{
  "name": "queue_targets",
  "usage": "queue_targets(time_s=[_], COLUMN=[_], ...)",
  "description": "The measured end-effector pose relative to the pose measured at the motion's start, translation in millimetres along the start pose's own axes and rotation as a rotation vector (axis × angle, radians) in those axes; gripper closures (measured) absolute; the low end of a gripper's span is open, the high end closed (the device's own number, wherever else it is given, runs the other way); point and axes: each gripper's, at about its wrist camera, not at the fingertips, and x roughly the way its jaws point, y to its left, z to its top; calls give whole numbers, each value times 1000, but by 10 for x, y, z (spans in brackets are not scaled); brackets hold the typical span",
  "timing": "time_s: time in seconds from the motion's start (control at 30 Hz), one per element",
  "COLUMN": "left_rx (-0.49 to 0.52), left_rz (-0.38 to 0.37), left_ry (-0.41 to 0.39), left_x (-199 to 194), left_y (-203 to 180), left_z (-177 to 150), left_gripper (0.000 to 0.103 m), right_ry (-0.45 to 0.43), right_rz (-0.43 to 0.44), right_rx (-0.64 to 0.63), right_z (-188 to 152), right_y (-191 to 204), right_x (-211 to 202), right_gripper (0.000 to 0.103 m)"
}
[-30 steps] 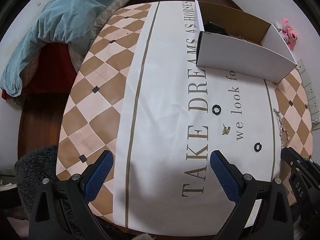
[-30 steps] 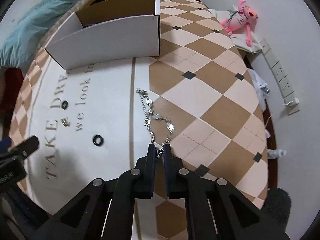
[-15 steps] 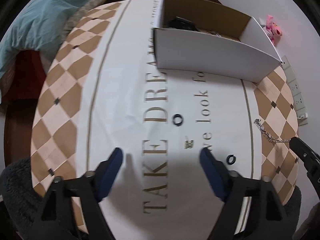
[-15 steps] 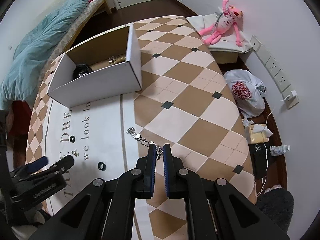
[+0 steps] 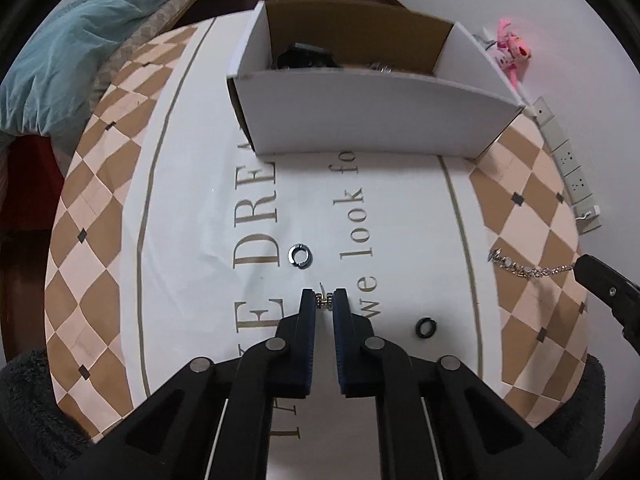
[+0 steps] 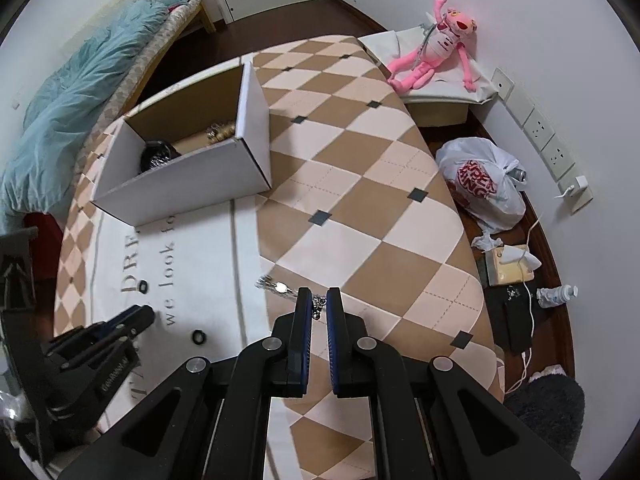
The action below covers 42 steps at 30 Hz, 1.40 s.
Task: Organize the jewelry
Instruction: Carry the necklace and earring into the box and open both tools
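My left gripper [image 5: 324,305] is shut on a small gold earring [image 5: 322,301] on the tablecloth. Two dark rings lie near it, one ahead [image 5: 300,256] and one to the right [image 5: 425,327]. My right gripper [image 6: 319,307] is shut on the end of a silver chain bracelet [image 6: 276,286], lifted above the table; the chain [image 5: 528,266] hangs out leftward from its tip in the left wrist view. An open white cardboard box [image 5: 372,120] at the far side holds a dark item [image 6: 158,154] and gold jewelry [image 6: 220,132].
The table [image 6: 360,200] has a checked cloth with printed lettering. A bed with a teal blanket [image 5: 80,44] is to the left. On the floor at right are a plastic bag [image 6: 484,188], a pink plush toy [image 6: 440,52], cables and a bottle.
My left gripper moved forward and closed on the gold earring. My right gripper rose with the bracelet, lifting most of the chain off the cloth.
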Motion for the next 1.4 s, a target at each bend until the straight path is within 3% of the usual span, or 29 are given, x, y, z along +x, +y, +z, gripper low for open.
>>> queue_targets(time_s=[0.3,0.5,0.67,0.83,1.0,1.4], left_rx=[-4,2,13,17,-2,-22], left_rz=[-75,-113,-109,-101,-148,-187], left_ry=[-107,-191,-244,-236,-156,-17], left_x=[-596,-1045,-1203,-1092,-804,-273], left_y=[101,173,219,258,301,267], left_z=[273,682,1104,1464,1746,2130], left_gripper=[97,97,97,97,97,96], right_ry=[-98,-180,-217,-142,-36,154], right_rz=[100,171,192,201,182,154], right_rx=[-60,-97,-151,-183,-190,-207], right_z=[281,676,1062,1461,1728,1989], right_y=[221,376,583,780,852,892], right_x=[-625,-1047,-1118,-781,-301,412], right_gripper=[96,96,96,96,96,96])
